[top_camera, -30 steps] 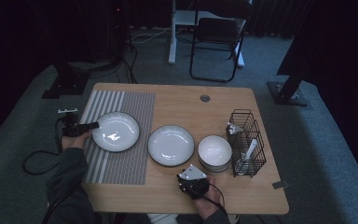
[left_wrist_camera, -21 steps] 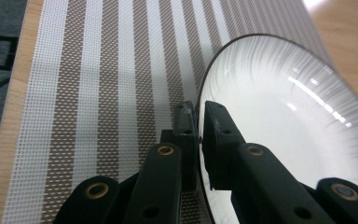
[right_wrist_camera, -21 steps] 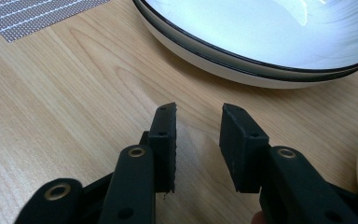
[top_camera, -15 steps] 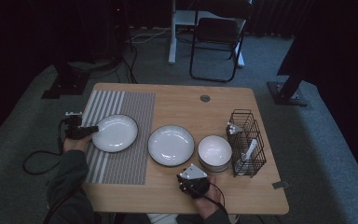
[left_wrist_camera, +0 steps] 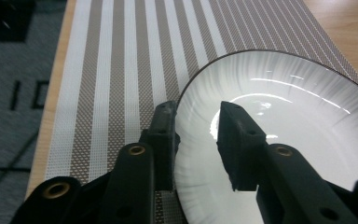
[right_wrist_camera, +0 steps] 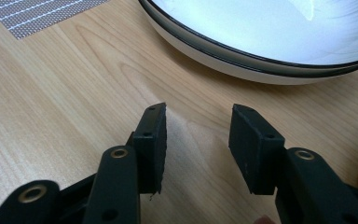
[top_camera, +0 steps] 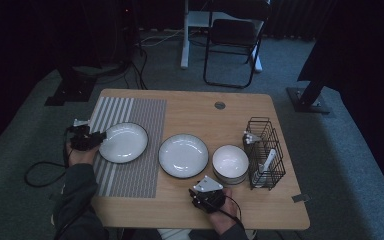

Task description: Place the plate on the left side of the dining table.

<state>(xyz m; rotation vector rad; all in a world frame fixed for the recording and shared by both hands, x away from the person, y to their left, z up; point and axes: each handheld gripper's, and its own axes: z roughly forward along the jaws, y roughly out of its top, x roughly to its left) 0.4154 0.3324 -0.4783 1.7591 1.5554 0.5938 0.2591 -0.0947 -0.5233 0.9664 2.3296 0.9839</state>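
L gripper fingers just opening, apart, astride rim of white plate on striped placemat. R gripper fingers opening, nothing between, over tabletop near centre plate, right of placemat.

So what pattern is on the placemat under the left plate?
The placemat has brown and white woven stripes, clearest in the left gripper view.

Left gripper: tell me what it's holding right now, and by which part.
Nothing is held. The left gripper has just been opening; its jaws straddle the near rim of the plate on the striped mat, one outside, one inside, with the pads off the rim.
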